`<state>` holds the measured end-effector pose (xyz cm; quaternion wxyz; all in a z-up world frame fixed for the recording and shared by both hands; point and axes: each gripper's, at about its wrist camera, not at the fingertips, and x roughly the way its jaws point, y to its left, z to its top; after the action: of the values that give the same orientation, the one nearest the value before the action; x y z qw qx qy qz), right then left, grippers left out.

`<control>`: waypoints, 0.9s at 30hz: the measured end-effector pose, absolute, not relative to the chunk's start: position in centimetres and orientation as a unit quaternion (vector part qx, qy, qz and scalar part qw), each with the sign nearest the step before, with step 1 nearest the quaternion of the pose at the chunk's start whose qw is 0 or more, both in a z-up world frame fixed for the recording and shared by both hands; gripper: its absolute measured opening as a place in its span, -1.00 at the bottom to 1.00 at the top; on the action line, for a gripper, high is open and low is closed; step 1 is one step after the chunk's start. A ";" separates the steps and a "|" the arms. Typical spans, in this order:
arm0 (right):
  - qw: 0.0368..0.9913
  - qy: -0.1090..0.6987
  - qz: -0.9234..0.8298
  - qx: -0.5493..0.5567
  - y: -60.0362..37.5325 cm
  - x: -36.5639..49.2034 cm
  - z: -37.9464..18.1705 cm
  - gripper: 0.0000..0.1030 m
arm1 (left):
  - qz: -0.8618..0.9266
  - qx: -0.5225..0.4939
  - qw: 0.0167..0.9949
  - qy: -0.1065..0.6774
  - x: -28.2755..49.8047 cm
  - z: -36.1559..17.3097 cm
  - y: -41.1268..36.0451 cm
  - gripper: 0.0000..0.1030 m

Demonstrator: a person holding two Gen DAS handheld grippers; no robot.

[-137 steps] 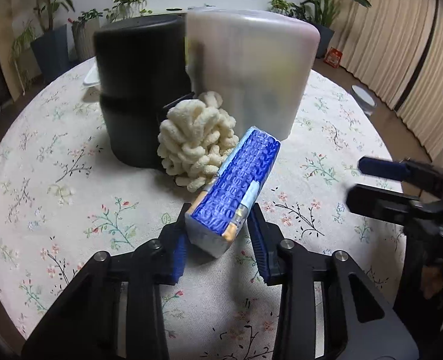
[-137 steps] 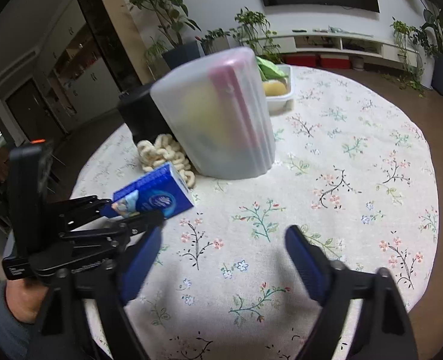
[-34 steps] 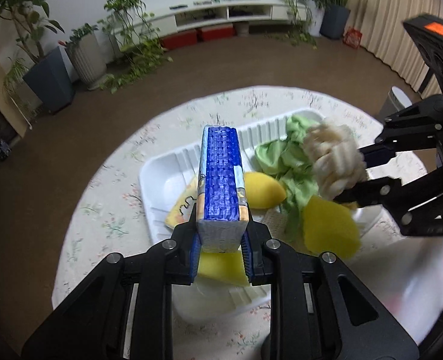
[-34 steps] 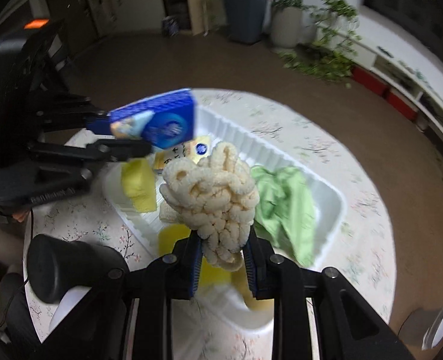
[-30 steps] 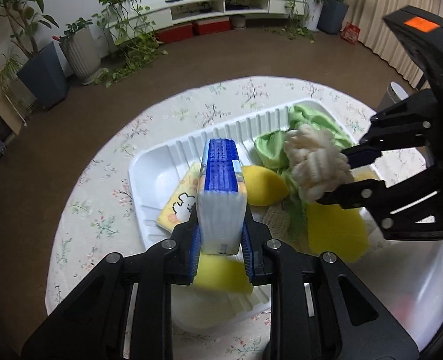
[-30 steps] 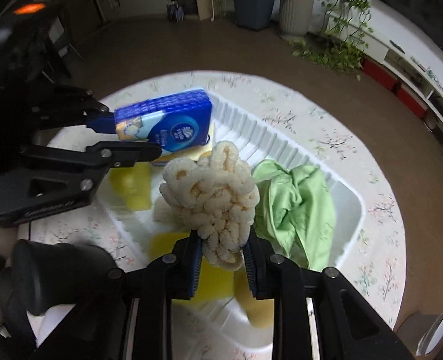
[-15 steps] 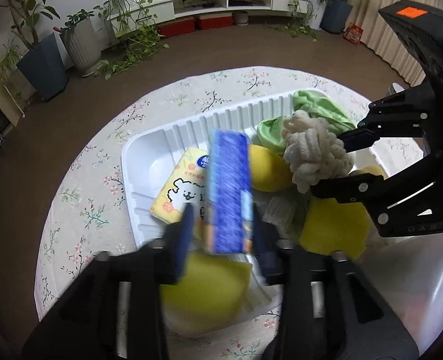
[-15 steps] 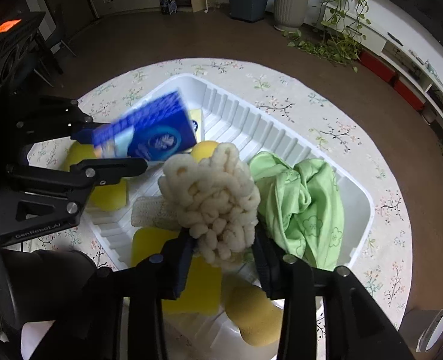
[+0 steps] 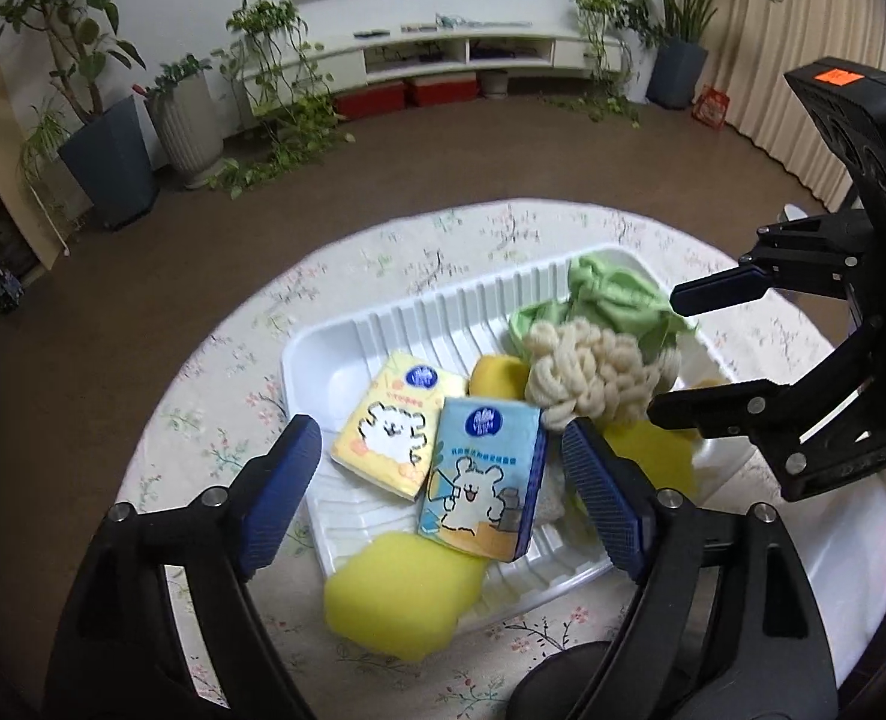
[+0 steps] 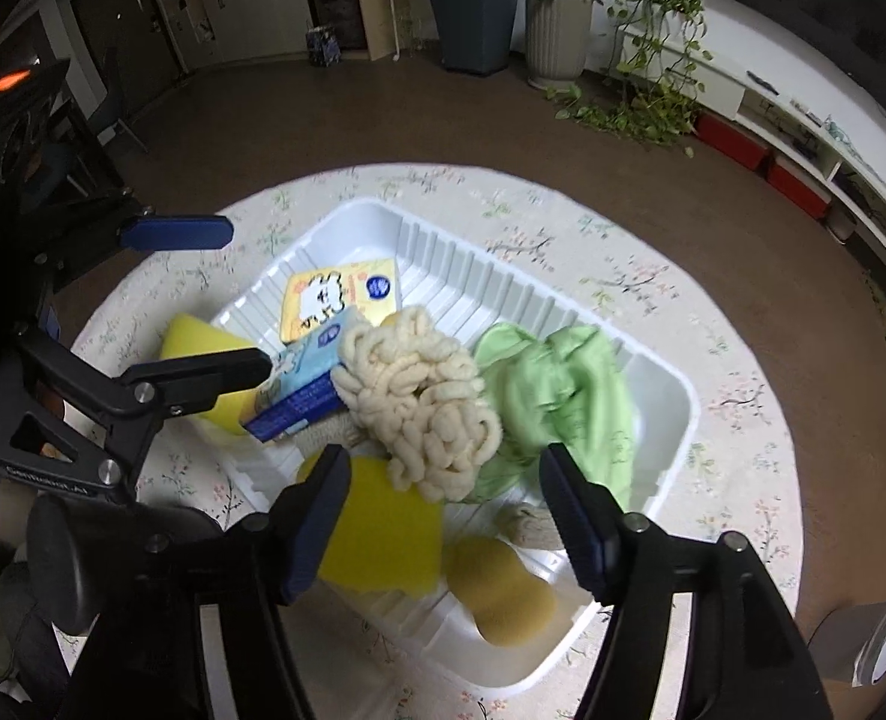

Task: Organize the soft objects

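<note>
Both tools were wide open and held nothing. The left gripper point(image 9: 434, 468) hung over the near end of the white tray point(image 9: 407, 318), and the right gripper point(image 10: 440, 498) hung over the tray's middle.

The soft things looked almost all put away. The blue tissue pack point(image 9: 481, 477) lay in the tray, leaning a bit on its side, right next to the yellow tissue pack point(image 9: 395, 423). The cream noodle sponge point(image 10: 419, 396) sat on top of the pile, touching the green cloth point(image 10: 556, 396). A flat yellow sponge point(image 10: 383, 528) and a round orange-yellow sponge point(image 10: 502, 588) were in the tray too. Another yellow sponge point(image 9: 401, 588) hung over the tray's near edge, half in and half out. I think that one might need a push to go all the way in. After that, the job looked about done.

Some things were hard to see. A small pale scrubby thing sat under the noodle sponge, and I could not tell what it was. A black round thing and a cloudy white tub at the bottom of the views were cut off. No other soft things showed on the flowery tablecloth point(image 10: 712, 312), but the tools hid part of it.
</note>
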<state>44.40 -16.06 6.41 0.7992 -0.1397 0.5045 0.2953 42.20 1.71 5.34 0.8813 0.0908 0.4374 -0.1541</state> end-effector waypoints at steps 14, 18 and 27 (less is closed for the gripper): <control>0.895 0.379 0.233 -0.025 -25.4 35.1 16.6 0.77 | -0.088 0.029 0.946 0.311 31.0 14.7 3.3 0.80; 0.912 0.350 0.212 -0.004 -26.7 28.5 17.0 0.91 | -0.077 0.019 0.952 0.295 25.4 14.9 2.5 0.81; 0.943 0.303 0.138 0.016 -25.8 16.1 14.1 1.00 | -0.035 -0.039 0.951 0.304 15.0 10.6 1.2 1.00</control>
<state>16.07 -25.75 14.06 0.9427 0.0156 0.3035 0.1381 15.05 1.16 10.64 0.9513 -0.0393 0.3037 -0.0355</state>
